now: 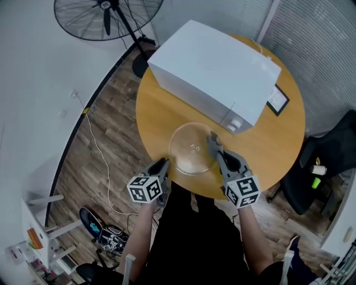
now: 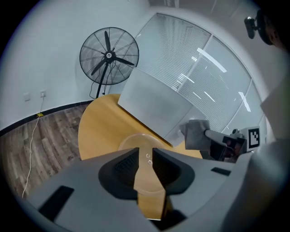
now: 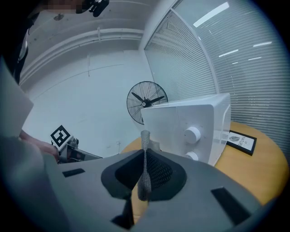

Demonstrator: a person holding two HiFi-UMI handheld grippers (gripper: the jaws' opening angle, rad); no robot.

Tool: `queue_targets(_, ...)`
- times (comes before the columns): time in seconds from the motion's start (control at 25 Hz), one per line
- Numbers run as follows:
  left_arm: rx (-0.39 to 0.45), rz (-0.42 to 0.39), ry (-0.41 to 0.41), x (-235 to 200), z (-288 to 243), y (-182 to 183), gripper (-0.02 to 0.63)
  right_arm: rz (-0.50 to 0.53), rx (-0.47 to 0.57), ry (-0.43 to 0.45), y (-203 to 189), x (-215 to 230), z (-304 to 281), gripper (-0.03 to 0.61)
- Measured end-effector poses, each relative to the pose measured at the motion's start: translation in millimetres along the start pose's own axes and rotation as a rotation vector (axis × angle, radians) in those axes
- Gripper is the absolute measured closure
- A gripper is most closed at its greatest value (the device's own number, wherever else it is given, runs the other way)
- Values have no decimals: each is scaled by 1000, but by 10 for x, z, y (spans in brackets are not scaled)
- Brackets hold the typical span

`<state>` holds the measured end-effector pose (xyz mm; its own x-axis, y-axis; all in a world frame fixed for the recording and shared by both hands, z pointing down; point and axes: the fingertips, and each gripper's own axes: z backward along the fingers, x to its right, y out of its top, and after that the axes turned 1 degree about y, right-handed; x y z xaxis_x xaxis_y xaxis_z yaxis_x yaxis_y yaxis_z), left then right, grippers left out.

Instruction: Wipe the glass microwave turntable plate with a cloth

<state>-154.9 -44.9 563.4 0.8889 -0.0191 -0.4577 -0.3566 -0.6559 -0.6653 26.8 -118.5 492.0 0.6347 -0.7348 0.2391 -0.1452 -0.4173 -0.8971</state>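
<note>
The clear glass turntable plate [image 1: 189, 150] lies flat on the round wooden table [image 1: 158, 114], just in front of the white microwave [image 1: 214, 72]. My left gripper [image 1: 164, 163] hovers at the plate's near left rim. Its jaws stand open with nothing between them, and the plate [image 2: 144, 144] shows through the gap of the left gripper [image 2: 144, 156]. My right gripper [image 1: 218, 153] is shut on a grey cloth [image 1: 213, 141] over the plate's right edge. In the right gripper view the cloth [image 3: 144, 154] stands as a thin pinched strip in the right gripper [image 3: 145, 159]. The cloth [image 2: 196, 134] also shows from the left.
A small framed sign [image 1: 277, 100] lies on the table right of the microwave. A standing fan [image 1: 108, 16] is on the floor behind the table. A black office chair [image 1: 328, 161] stands at the right. A white cable [image 1: 97, 150] runs along the wooden floor at the left.
</note>
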Motion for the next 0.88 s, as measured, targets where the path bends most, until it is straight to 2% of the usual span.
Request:
queue_targets(0.24, -97, 87, -54, -278, -317, -168, 521, 37, -27, -103, -56, 78, -252, 557)
queue_targets(0.48, -201, 115, -91, -503, -543, -326, 494, 88, -65, -200, -146, 216, -485, 557)
queue_targets(0.72, -298, 117, -142, -602, -692, -467, 489, 194, -165, -278, -388, 317, -685, 557)
queue_targets(0.88, -339, 148, -146, -652, -781, -500, 489, 233, -215, -310, -535, 365, -810, 557)
